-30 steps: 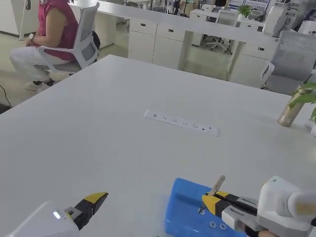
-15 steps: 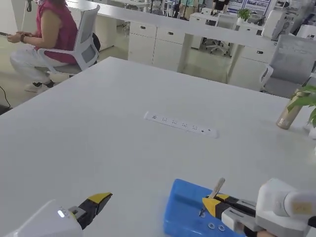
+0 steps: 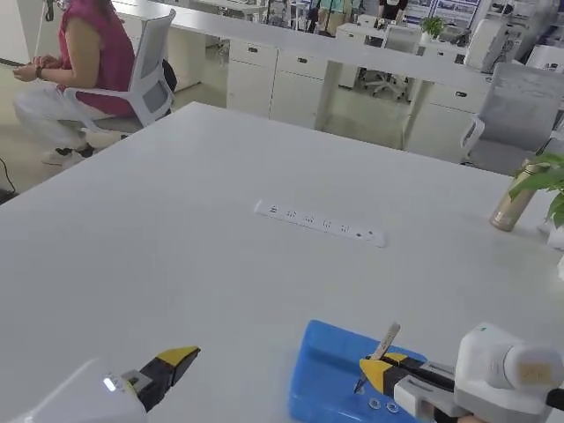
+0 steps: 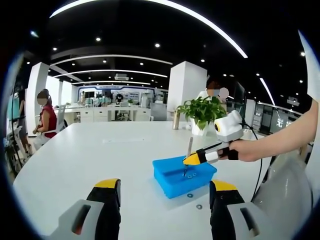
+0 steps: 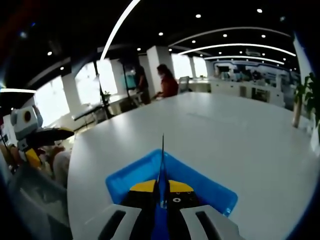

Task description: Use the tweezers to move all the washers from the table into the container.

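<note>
Left gripper view: washers (image 4: 199, 206) beside container (image 4: 175, 184).

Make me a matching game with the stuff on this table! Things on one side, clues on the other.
Things:
1 tweezers
2 container
3 power strip
4 bottle

Clues:
A blue
B lies flat on the table
C clamped in the right gripper
D stands by the plant

Pairs: 1-C, 2-A, 3-B, 4-D
</note>
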The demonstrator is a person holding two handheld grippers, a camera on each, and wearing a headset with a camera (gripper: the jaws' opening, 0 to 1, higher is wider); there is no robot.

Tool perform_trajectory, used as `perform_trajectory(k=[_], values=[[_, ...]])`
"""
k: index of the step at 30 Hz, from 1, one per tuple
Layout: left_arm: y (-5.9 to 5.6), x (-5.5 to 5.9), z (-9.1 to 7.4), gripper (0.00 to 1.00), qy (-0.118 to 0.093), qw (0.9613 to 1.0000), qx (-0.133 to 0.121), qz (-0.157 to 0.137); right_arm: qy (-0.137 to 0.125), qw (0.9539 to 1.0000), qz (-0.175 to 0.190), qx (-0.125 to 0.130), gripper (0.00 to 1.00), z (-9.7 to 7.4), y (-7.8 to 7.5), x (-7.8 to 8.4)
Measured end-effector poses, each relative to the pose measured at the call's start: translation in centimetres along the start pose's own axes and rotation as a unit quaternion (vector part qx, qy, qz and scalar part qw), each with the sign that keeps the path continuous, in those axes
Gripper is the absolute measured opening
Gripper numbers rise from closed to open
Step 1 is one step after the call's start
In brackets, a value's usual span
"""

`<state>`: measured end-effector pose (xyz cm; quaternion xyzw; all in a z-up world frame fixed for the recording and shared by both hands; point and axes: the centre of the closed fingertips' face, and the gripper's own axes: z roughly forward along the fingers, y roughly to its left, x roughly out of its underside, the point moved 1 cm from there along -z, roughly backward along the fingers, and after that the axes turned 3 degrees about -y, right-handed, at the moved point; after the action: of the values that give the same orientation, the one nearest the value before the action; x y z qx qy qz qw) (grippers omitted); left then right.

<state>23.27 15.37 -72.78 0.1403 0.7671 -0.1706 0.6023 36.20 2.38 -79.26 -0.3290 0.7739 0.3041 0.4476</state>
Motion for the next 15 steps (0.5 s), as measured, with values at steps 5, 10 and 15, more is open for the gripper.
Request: perform_trajectory(k=[5,10,15], values=[[-0.10,0.06,0.03,0.73,0.002,1.0000,0.002,0.002,0.005,1.0000,0.002,0.002,0.03,-0.04,-0.07,0.22],[-0.06,0.05,0.01,0.73,0.002,1.0000,0.001,0.002,0.009,0.9999,0.006,0.003,0.03,0.11,-0.73,0.63],[-0.04,0.05,0.00,0.73,0.002,1.0000,0.000,0.002,0.014,0.9999,0.006,0.002,0.03,0.32,-0.73,0.96]])
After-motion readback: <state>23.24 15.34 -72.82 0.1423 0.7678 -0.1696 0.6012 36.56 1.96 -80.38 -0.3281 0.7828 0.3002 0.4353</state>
